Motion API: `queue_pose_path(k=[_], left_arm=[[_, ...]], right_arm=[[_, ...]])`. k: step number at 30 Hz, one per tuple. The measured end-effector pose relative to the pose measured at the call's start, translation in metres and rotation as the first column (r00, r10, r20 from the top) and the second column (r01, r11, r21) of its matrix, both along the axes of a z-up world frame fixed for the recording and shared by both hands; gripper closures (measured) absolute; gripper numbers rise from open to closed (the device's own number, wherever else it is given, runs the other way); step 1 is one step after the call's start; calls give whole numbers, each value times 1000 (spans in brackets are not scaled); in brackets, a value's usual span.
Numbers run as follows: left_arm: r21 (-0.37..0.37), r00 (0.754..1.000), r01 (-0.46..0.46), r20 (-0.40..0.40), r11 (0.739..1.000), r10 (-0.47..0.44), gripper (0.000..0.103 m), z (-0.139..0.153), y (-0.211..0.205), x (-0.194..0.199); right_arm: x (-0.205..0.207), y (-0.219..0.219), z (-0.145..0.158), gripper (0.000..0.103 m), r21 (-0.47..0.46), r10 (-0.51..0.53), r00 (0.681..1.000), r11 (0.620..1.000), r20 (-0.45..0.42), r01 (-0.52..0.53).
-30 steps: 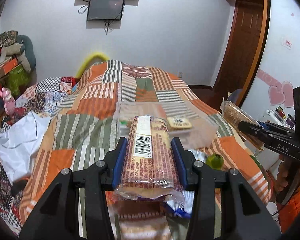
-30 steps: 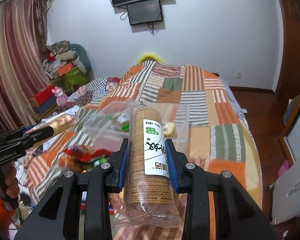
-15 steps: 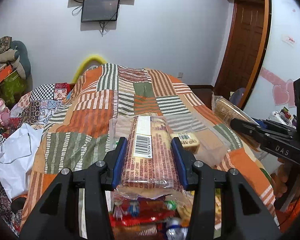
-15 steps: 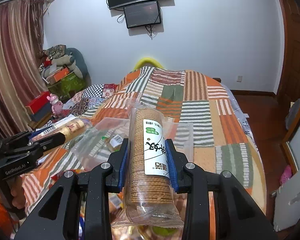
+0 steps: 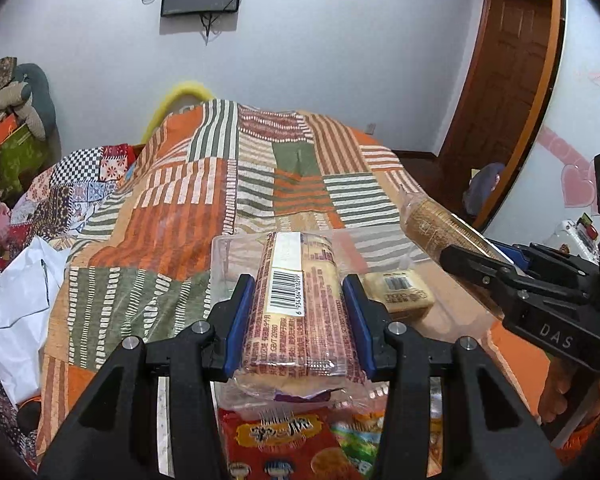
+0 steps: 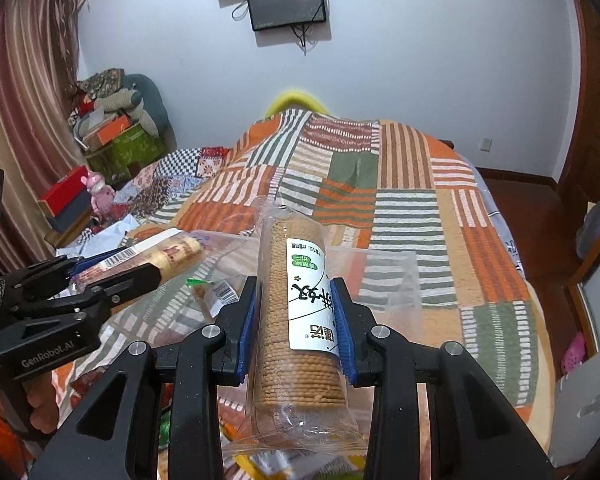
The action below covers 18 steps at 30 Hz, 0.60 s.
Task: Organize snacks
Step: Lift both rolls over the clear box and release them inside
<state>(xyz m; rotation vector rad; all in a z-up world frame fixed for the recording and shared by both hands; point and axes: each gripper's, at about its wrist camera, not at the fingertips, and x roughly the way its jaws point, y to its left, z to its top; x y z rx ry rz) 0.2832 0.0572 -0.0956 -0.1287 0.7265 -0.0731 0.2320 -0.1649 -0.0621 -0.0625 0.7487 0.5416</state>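
Observation:
My left gripper (image 5: pixel 299 320) is shut on a pale biscuit pack with a barcode label (image 5: pixel 300 308), held above the near end of a clear plastic bin (image 5: pixel 224 256). It also shows in the right wrist view (image 6: pixel 168 254). My right gripper (image 6: pixel 296 320) is shut on a roll of round brown biscuits with a white label (image 6: pixel 296 320), held over the same bin (image 6: pixel 404 276). That roll shows at the right of the left wrist view (image 5: pixel 432 224). A small yellow snack pack (image 5: pixel 398 292) lies inside the bin.
The bin sits on a bed with an orange, green and white patchwork quilt (image 5: pixel 204 184). Loose snack packets (image 5: pixel 284 440) lie below the left gripper. White cloth (image 5: pixel 16 300) and clutter lie left; a wooden door (image 5: pixel 500 80) stands right.
Both grippers have moved forward over the quilt toward the clear bin, still holding their packs. The bin and the yellow pack now look nearer and larger.

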Motion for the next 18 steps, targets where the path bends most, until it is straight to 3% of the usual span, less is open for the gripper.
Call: queue_pose_path(k=[18], left_arm=[[14,994,-3,-112,1000,4,58,-30,1,31]], right_arm=[[25,34,-40,72,-80,50,989,995,-137,-61]])
